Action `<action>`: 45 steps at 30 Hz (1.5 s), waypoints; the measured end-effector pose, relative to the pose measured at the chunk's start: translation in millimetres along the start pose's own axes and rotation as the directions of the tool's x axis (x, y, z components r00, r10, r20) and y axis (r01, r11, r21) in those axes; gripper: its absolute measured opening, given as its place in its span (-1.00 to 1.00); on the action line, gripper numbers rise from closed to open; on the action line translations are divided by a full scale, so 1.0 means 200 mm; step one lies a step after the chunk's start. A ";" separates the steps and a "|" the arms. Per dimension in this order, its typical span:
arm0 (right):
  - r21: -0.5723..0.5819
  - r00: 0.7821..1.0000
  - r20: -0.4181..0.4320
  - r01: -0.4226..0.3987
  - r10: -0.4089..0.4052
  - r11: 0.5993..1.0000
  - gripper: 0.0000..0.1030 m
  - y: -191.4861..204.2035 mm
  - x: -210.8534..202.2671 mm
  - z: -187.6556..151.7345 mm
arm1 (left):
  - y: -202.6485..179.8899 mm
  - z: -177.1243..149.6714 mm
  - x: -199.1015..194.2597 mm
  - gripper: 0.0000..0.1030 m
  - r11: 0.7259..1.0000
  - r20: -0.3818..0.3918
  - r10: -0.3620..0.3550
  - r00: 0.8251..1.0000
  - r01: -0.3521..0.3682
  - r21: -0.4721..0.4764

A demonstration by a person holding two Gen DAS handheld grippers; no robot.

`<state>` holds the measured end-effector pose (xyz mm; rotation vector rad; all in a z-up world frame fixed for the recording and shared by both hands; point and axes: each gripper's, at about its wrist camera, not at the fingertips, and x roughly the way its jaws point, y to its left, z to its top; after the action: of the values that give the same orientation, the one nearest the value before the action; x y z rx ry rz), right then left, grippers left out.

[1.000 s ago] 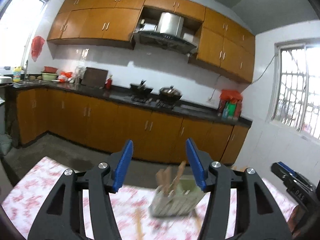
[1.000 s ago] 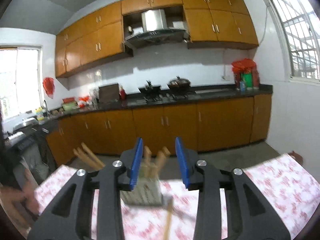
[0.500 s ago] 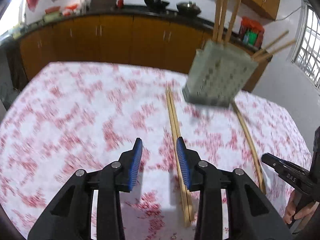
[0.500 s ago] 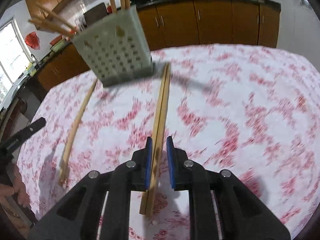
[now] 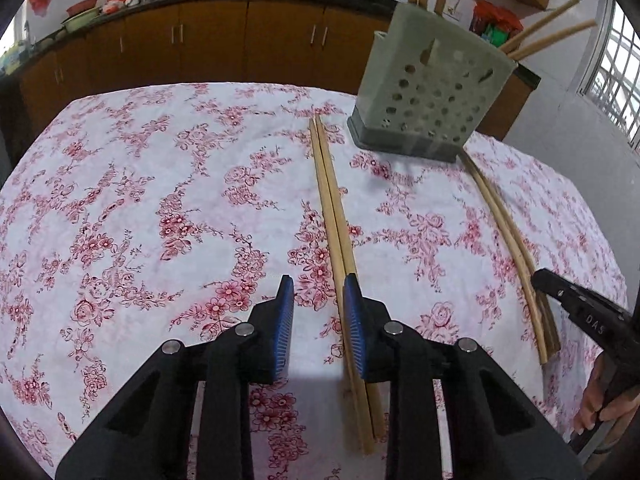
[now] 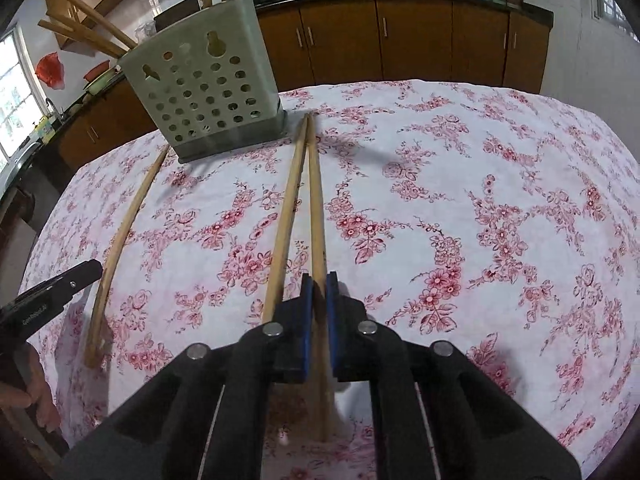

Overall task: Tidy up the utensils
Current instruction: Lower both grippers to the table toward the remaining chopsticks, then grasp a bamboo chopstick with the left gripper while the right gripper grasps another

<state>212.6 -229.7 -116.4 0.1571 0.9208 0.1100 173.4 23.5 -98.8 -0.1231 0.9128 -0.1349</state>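
A grey perforated utensil holder (image 5: 430, 88) with several chopsticks in it stands at the far side of the floral tablecloth; it also shows in the right wrist view (image 6: 204, 92). A pair of wooden chopsticks (image 5: 334, 216) lies in front of my left gripper (image 5: 318, 300), which is open just above the cloth, its right finger beside the pair. My right gripper (image 6: 319, 292) is shut on one chopstick (image 6: 316, 200) of a pair; its mate (image 6: 286, 216) lies just left of the fingers.
Another chopstick pair (image 5: 508, 248) lies right of the holder, seen in the right wrist view (image 6: 120, 236) on the left. The table edge (image 5: 200, 85) faces brown kitchen cabinets (image 5: 208, 40). Each view shows the other gripper's tip at its side.
Both grippers tilted down from the kitchen view to the table and came low over chopstick pairs. The right gripper closed on one chopstick; the left narrowed but stays open.
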 end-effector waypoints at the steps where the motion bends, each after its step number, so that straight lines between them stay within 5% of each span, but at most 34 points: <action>1: 0.000 1.000 0.001 -0.001 0.001 1.000 -0.82 0.00 0.00 0.00 | -0.01 0.00 0.00 -0.48 1.000 0.002 0.003 1.000 -0.003 0.004; 11: -0.035 1.000 0.010 0.004 -0.004 0.999 -0.76 0.02 -0.01 -0.02 | -0.06 -0.02 0.01 -0.52 0.997 0.010 0.043 0.999 -0.043 0.063; 15: -0.051 1.000 0.018 0.018 -0.017 0.999 -0.83 0.02 -0.01 -0.02 | -0.04 -0.01 0.02 -0.86 0.996 0.016 0.071 0.997 -0.071 0.054; 24: -0.007 0.996 0.054 0.068 -0.067 0.998 -0.84 -0.08 -0.01 -0.01 | 0.21 0.06 0.02 -0.85 0.989 0.035 0.139 0.990 -0.137 -0.051; 45: -0.018 0.995 0.054 0.082 -0.081 0.997 -0.83 -0.07 -0.01 -0.01 | 0.22 0.04 0.00 -0.84 0.992 0.044 0.108 0.993 -0.105 -0.070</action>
<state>210.0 -243.1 -119.4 0.1032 0.8716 0.0398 183.7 67.8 -101.5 -0.1395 0.8744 -0.0014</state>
